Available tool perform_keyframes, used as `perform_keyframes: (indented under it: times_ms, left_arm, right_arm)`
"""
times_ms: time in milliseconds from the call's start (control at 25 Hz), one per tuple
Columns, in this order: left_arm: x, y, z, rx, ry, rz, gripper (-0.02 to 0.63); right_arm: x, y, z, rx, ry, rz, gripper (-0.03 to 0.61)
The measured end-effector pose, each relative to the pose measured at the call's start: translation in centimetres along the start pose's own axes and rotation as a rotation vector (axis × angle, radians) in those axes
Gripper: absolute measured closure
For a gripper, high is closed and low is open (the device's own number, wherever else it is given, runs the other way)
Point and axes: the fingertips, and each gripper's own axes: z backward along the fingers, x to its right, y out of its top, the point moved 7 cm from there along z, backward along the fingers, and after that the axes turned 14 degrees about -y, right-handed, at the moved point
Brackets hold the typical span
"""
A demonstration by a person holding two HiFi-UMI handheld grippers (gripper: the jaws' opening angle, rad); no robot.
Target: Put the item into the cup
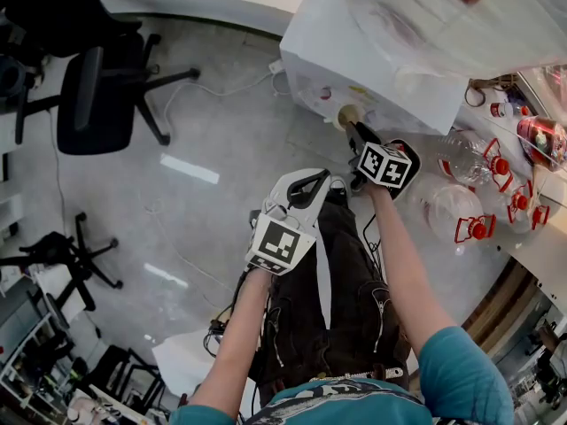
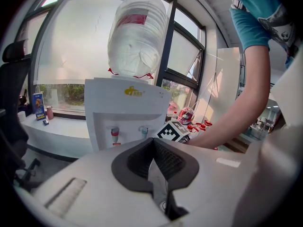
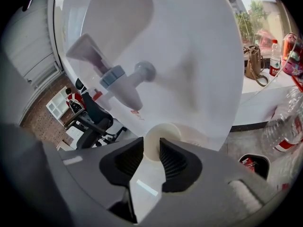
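Note:
My right gripper (image 1: 354, 133) (image 3: 152, 150) is shut on a cream paper cup (image 1: 349, 113) (image 3: 161, 134), its dark pads against the cup's two sides. The cup sits in the recess of a white water dispenser (image 1: 354, 51) (image 3: 199, 56), just under the blue-collared tap (image 3: 125, 79). I cannot see inside the cup. My left gripper (image 1: 310, 186) (image 2: 152, 148) hangs back over the person's lap, shut with nothing between its pads. It faces the dispenser (image 2: 125, 112) and its red tap (image 2: 114, 132) and blue tap (image 2: 143, 131).
A large clear water bottle (image 1: 443, 16) (image 2: 137, 32) stands upside down on the dispenser. Several empty bottles with red caps (image 1: 469, 211) lie at the right by a white sill. A black office chair (image 1: 97, 87) stands on the grey floor at the left. A handbag (image 3: 253, 63) rests on the sill.

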Motion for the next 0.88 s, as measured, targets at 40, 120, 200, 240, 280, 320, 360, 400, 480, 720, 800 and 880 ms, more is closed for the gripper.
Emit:
perform_keyframes:
  times_ms: [40,120,200,240,280,320,360,400,480,720,800,880]
  left_arm:
    - [0.0,0.0,0.0,0.0,0.0,0.001,0.601]
    - [0.1,0.0,-0.1,0.001,0.0,0.0,0.601]
    - [0.2,0.1,-0.1,0.003,0.0,-0.002,0.601]
    - [0.2,0.1,-0.1,0.004,0.0,-0.003,0.601]
    - [0.2,0.2,-0.1,0.005,0.001,-0.005,0.601]
    - [0.2,0.3,0.0,0.005,0.002,-0.006,0.601]
    - [0.2,0.4,0.0,0.006,0.003,-0.007,0.601]
    - [0.3,0.5,0.1,0.007,0.004,-0.007,0.601]
    - [0.3,0.9,0.3,0.01,0.004,-0.012,0.601]
    - [0.2,1.8,0.9,0.005,0.012,-0.013,0.6]
    - [0.0,2.0,1.2,-0.001,0.016,-0.012,0.594]
    - [0.0,2.4,1.4,-0.009,0.019,-0.019,0.594]
  right_arm:
    - [0.0,0.0,0.1,-0.001,0.001,0.001,0.469]
    - [0.0,0.0,0.2,0.0,0.005,0.004,0.469]
    - [0.0,-0.1,0.4,0.003,0.01,0.005,0.469]
    - [0.0,-0.1,0.5,0.004,0.013,0.004,0.469]
    - [0.0,-0.1,0.7,0.006,0.017,0.002,0.469]
    - [0.0,-0.1,1.0,0.009,0.02,-0.001,0.469]
    - [0.0,-0.1,1.3,0.012,0.023,-0.005,0.469]
    - [0.0,-0.2,1.7,0.016,0.027,-0.008,0.469]
    - [-0.1,-0.1,2.6,0.027,0.037,-0.009,0.469]
    - [-0.7,0.1,5.2,0.045,0.075,0.071,0.469]
    - [-0.8,0.3,6.2,0.048,0.088,0.117,0.471]
    - [-0.9,0.6,7.5,0.054,0.103,0.148,0.473]
